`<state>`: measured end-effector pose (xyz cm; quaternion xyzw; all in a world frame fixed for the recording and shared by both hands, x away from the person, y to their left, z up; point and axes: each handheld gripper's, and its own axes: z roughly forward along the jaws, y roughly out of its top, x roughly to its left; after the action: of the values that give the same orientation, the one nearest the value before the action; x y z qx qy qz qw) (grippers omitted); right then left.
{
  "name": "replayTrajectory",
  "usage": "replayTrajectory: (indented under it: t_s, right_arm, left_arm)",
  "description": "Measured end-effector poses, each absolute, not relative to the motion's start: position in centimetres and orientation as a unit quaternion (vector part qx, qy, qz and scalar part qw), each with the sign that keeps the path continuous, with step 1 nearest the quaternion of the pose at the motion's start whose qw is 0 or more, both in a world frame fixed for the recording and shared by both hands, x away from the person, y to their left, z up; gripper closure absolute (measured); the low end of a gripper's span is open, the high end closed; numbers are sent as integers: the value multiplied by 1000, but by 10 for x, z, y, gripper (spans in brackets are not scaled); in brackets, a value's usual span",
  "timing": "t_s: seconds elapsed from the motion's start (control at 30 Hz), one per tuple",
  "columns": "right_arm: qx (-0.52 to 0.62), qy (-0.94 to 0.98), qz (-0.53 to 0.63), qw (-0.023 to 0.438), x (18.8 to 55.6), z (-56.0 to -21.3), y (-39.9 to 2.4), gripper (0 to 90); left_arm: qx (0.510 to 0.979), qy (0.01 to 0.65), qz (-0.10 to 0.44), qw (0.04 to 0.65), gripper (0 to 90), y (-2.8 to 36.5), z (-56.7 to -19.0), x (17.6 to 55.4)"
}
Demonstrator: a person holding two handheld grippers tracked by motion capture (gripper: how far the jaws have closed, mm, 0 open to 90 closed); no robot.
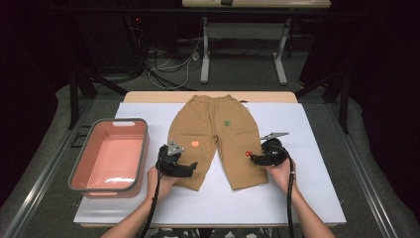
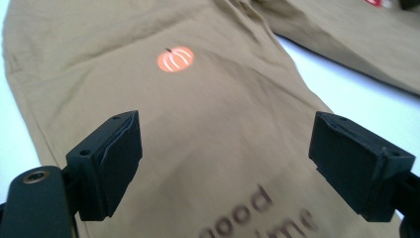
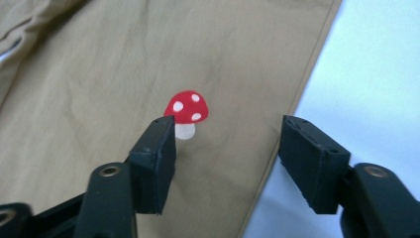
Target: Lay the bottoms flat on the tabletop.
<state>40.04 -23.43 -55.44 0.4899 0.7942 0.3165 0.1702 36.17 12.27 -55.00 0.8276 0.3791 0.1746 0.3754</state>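
Observation:
A pair of tan trousers (image 1: 213,134) lies flat on the white table cover (image 1: 297,198), waist at the far side, legs toward the person. It carries an orange pumpkin print (image 2: 175,59), a green print (image 1: 227,122) and a red mushroom print (image 3: 186,108). My left gripper (image 1: 190,167) hovers over the lower left leg, jaws wide apart above the cloth and brown lettering (image 2: 257,215), nothing between them. My right gripper (image 1: 253,158) sits at the outer edge of the right leg, open, its jaws straddling the hem edge beside the mushroom.
A pink tub with a grey rim (image 1: 141,148) stands on the left of the table, nothing inside it. Beyond the table are a dark floor, cables (image 1: 168,69) and the legs of another table (image 1: 204,54).

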Motion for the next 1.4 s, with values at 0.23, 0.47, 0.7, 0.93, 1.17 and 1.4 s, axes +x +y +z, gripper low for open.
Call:
replayTrajectory:
  t_s: [0.23,0.47,0.7,0.93,1.17,1.4]
  right_arm:
    - [494,787,323,181,397,-556,-238,543]
    - [498,782,325,188,395,-557,-240,639]
    - [494,783,331,181,394,-557,-238,757]
    - [490,784,340,172,394,-558,-237,861]
    - [492,780,346,171,393,-559,-236,887]
    - [490,781,344,180,392,-558,-234,892]
  left_arm:
    - [835,373,169,367,129,130,-555,348]
    - [840,368,168,362,120,138,-553,336]
    - [846,369,155,353,134,139,-558,329]
    - [852,357,147,353,246,141,-562,326]
    - [859,324,134,374,607,139,-564,324]
    - [860,314,132,379,861,137,-565,325]
